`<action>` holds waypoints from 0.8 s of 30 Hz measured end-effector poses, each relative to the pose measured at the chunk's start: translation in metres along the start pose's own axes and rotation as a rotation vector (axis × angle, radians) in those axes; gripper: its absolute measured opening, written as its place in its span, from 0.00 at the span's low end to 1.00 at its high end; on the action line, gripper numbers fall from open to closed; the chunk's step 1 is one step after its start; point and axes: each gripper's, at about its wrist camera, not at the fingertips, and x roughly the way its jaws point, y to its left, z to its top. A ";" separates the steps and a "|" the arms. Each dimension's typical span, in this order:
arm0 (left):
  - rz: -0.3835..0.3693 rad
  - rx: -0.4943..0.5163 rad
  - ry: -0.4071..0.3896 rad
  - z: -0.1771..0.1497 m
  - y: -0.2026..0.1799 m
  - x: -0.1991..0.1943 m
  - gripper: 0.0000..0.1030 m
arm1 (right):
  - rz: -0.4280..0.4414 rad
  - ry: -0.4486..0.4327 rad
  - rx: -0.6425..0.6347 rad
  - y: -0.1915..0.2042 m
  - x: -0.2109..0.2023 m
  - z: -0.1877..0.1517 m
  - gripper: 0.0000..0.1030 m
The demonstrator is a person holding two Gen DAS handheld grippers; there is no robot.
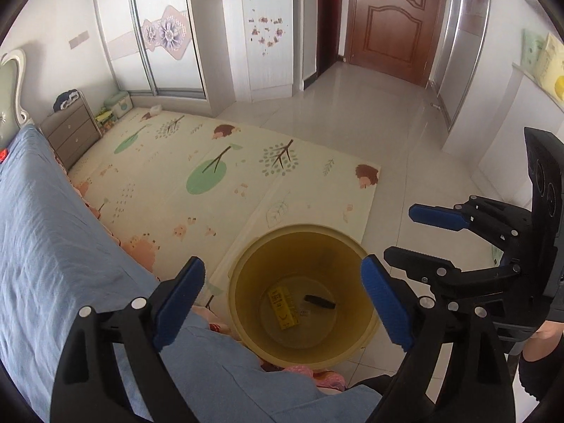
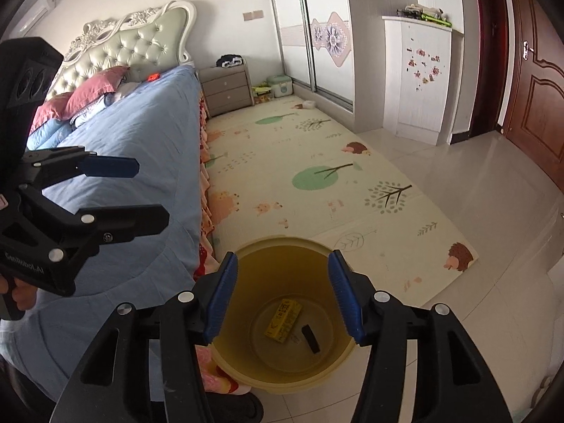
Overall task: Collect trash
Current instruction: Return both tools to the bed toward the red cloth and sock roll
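i see both grippers hanging over the round yellow plastic bin (image 1: 303, 296), each empty. my left gripper (image 1: 282, 299) has its ribbed blue fingers (image 1: 179, 303) spread wide, and the right gripper (image 2: 282, 296) has its fingers spread too. framed between the fingers, on the bin's smooth bottom, lie a flat yellow printed carton (image 2: 283, 320) and a small black oblong piece (image 2: 310, 338), just apart. the bin stands beside the bed (image 2: 134, 162) with its wrinkled blue cover.

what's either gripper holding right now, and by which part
Nothing is held. The left gripper and right gripper are both open and empty above the yellow bin.
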 end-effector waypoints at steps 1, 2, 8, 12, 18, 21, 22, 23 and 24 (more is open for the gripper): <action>0.002 -0.009 -0.020 -0.002 0.001 -0.008 0.87 | 0.005 -0.013 -0.004 0.002 -0.003 0.001 0.52; 0.007 -0.016 -0.037 -0.004 0.002 -0.015 0.87 | 0.011 -0.026 -0.010 0.004 -0.007 0.001 0.52; 0.065 -0.073 -0.154 -0.031 0.019 -0.072 0.89 | 0.063 -0.097 -0.050 0.033 -0.032 0.009 0.52; 0.145 -0.116 -0.211 -0.059 0.038 -0.115 0.91 | 0.144 -0.145 -0.088 0.065 -0.048 0.013 0.51; 0.294 -0.195 -0.272 -0.114 0.063 -0.184 0.96 | 0.275 -0.190 -0.162 0.124 -0.065 0.016 0.51; 0.325 -0.258 -0.296 -0.149 0.079 -0.215 0.96 | 0.355 -0.201 -0.187 0.155 -0.071 0.014 0.51; 0.351 -0.278 -0.306 -0.162 0.083 -0.226 0.96 | 0.382 -0.205 -0.195 0.166 -0.073 0.012 0.51; 0.380 -0.298 -0.313 -0.174 0.088 -0.236 0.96 | 0.405 -0.210 -0.203 0.178 -0.075 0.010 0.52; 0.408 -0.318 -0.319 -0.186 0.091 -0.246 0.96 | 0.429 -0.216 -0.212 0.189 -0.078 0.006 0.52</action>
